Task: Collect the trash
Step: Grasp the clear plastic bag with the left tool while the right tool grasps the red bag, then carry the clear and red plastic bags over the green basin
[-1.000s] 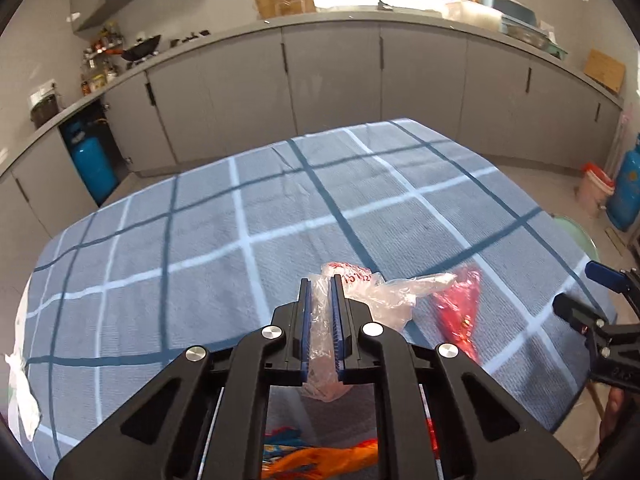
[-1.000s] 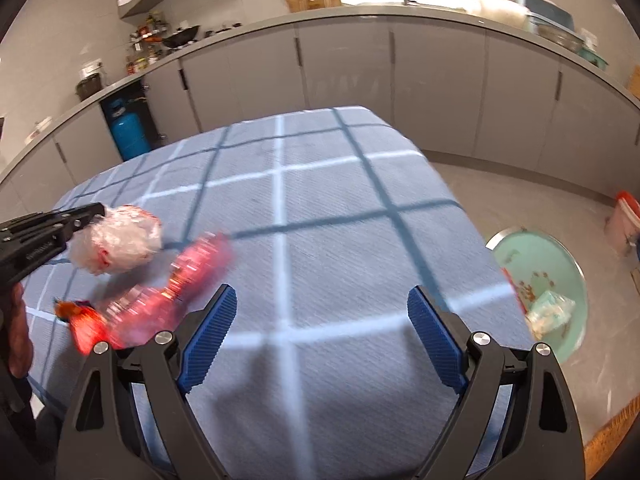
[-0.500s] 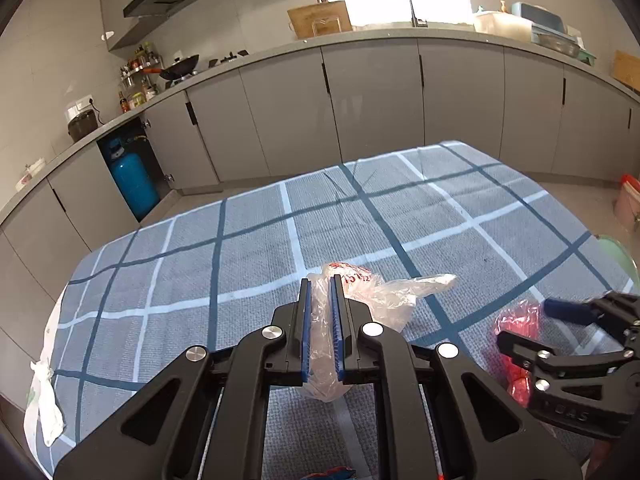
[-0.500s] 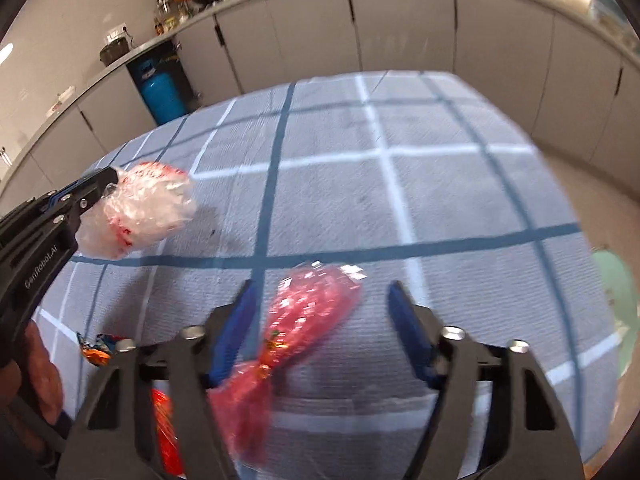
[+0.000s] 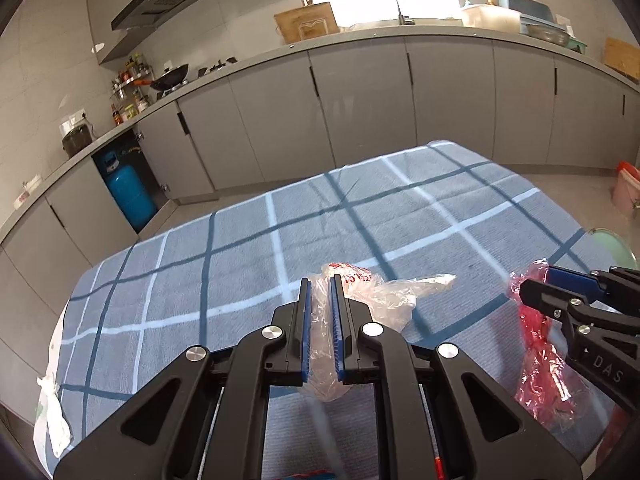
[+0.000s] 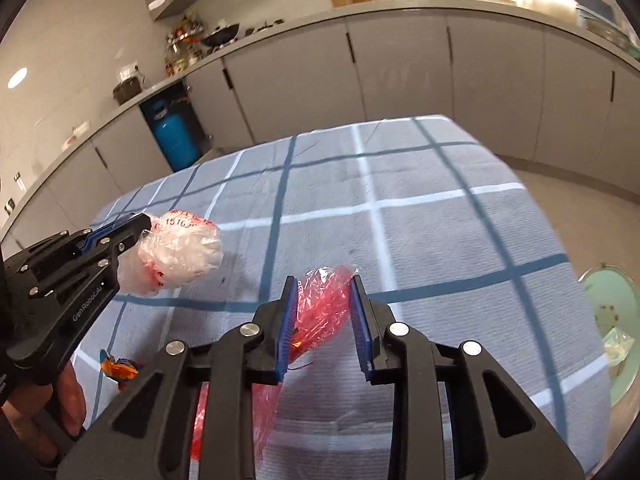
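Observation:
My left gripper (image 5: 319,280) is shut on a crumpled clear plastic bag with red print (image 5: 368,300) and holds it above the blue checked tablecloth (image 5: 240,248). It also shows in the right wrist view (image 6: 140,224) with the bag (image 6: 176,254). My right gripper (image 6: 323,280) has its jaws closed most of the way around a crinkled red plastic wrapper (image 6: 320,312), which hangs down between them; it also shows in the left wrist view (image 5: 536,284) with the wrapper (image 5: 540,368).
An orange and blue wrapper (image 6: 118,368) lies on the cloth near the left hand. A green bin (image 6: 612,336) with trash in it stands on the floor right of the table. A white bag (image 5: 48,412) hangs at the table's left edge. Grey kitchen cabinets (image 5: 360,100) run behind.
My right gripper moved left over the red wrapper, narrowed its jaws around it and lifted it. My left gripper kept hold of the clear bag and rose a little.

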The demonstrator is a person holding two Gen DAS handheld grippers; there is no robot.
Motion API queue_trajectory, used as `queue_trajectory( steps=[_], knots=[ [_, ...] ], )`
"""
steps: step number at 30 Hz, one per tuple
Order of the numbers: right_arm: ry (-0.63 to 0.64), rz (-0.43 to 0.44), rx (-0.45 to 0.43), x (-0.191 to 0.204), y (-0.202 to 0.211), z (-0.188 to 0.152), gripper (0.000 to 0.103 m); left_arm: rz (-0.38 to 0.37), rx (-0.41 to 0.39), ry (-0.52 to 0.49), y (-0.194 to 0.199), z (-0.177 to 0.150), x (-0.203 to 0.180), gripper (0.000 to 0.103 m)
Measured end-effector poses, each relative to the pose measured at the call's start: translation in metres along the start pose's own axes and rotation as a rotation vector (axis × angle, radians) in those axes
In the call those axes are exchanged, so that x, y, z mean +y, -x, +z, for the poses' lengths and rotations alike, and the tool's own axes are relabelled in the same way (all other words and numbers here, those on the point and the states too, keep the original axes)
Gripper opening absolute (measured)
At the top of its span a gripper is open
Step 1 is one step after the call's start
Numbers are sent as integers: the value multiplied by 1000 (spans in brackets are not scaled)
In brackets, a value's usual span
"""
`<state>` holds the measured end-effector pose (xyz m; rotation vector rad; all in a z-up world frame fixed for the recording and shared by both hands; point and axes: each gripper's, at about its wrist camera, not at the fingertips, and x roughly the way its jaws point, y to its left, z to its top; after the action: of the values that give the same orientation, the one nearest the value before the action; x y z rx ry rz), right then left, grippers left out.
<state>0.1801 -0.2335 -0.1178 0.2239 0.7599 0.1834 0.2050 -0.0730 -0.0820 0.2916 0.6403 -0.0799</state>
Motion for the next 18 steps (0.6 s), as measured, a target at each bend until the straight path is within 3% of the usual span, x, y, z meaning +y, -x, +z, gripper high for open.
queue_trajectory(
  steps=[7,18],
  knots=[
    [-83,-17,-46,-38,18,-1,28,-22,-21,-27,5,11,-26,10],
    [-128,-187,-100,-91,40,2,28,-73,-76,-57,7,54,-89,10]
  ],
)
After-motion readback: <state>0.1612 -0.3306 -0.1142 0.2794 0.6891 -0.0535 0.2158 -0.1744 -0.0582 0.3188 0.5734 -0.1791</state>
